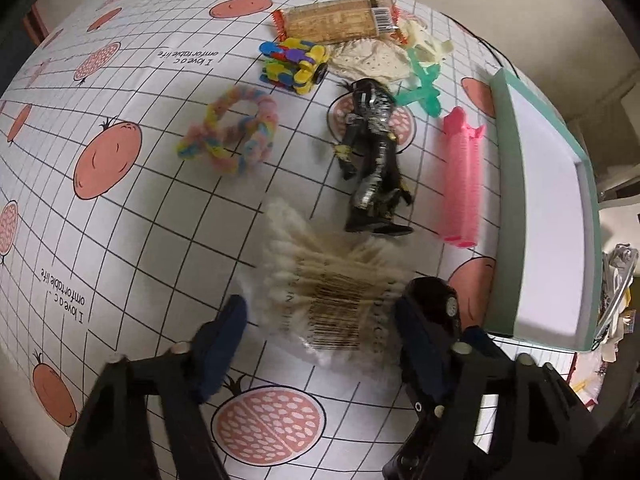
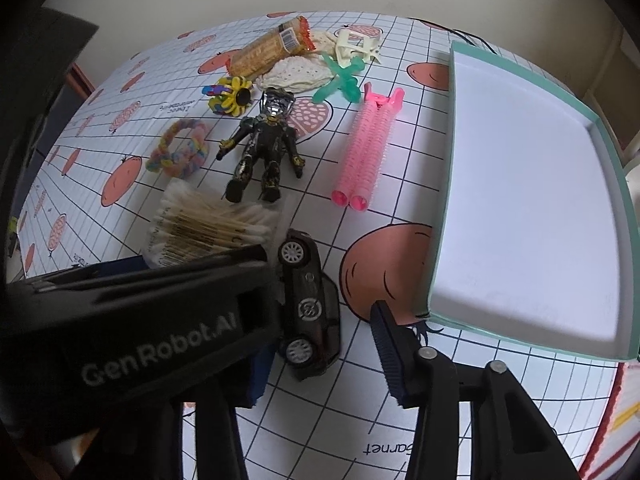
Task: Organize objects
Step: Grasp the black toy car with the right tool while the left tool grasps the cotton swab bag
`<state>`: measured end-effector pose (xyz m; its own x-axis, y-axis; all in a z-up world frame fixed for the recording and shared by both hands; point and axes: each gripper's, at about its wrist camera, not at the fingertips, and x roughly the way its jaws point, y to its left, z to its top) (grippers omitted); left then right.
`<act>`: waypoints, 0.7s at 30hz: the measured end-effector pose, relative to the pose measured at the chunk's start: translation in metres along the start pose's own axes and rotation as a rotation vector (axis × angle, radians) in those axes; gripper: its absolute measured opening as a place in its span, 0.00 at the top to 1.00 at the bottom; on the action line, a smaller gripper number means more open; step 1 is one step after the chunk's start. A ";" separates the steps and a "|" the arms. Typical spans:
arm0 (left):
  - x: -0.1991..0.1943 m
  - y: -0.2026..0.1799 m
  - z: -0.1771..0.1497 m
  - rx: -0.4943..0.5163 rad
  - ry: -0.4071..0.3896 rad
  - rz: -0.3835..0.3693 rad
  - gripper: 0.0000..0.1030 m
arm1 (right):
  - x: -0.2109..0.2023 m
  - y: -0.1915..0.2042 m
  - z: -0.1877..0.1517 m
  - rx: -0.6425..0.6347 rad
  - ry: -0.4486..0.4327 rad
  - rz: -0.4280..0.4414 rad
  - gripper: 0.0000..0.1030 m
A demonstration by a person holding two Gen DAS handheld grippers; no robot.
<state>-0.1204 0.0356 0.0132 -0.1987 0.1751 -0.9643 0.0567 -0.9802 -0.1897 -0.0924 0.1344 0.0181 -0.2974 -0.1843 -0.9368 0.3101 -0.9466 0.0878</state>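
Tongs on both sides stand wide open over a tabletop [image 1: 132,216] covered in a grid-and-fruit print. The left tongs [image 1: 320,332] straddle a bag of cotton swabs [image 1: 324,280], fingers apart on either side of it; the picture is too blurred to tell whether either finger touches the bag. The right tongs [image 2: 320,344] bracket a black toy car [image 2: 310,304] lying on its side; the left tool hides one finger, and the other stands clear of the car. The car lies just beside the swabs. Beyond the swabs lies a black action figure [image 2: 264,144], with pink hair rollers [image 2: 366,148] between it and an empty green-edged tray [image 2: 444,184].
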 end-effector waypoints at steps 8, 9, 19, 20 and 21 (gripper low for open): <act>-0.001 -0.005 -0.001 0.014 -0.001 -0.014 0.55 | 0.000 -0.007 0.001 0.009 0.005 0.005 0.64; -0.001 -0.006 -0.001 0.016 -0.001 -0.015 0.56 | 0.000 -0.007 0.001 0.006 0.005 0.003 0.65; -0.003 -0.012 0.000 0.025 -0.004 -0.019 0.72 | -0.001 -0.015 -0.002 0.027 0.003 0.007 0.65; -0.003 -0.013 0.000 0.025 -0.005 -0.018 0.72 | -0.001 -0.015 -0.002 0.028 0.002 0.007 0.65; -0.003 -0.013 0.000 0.023 -0.006 -0.018 0.72 | -0.002 -0.017 -0.001 0.029 -0.002 0.006 0.65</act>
<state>-0.1207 0.0477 0.0188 -0.2055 0.1927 -0.9595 0.0302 -0.9787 -0.2030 -0.0959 0.1507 0.0182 -0.2977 -0.1909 -0.9354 0.2860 -0.9526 0.1034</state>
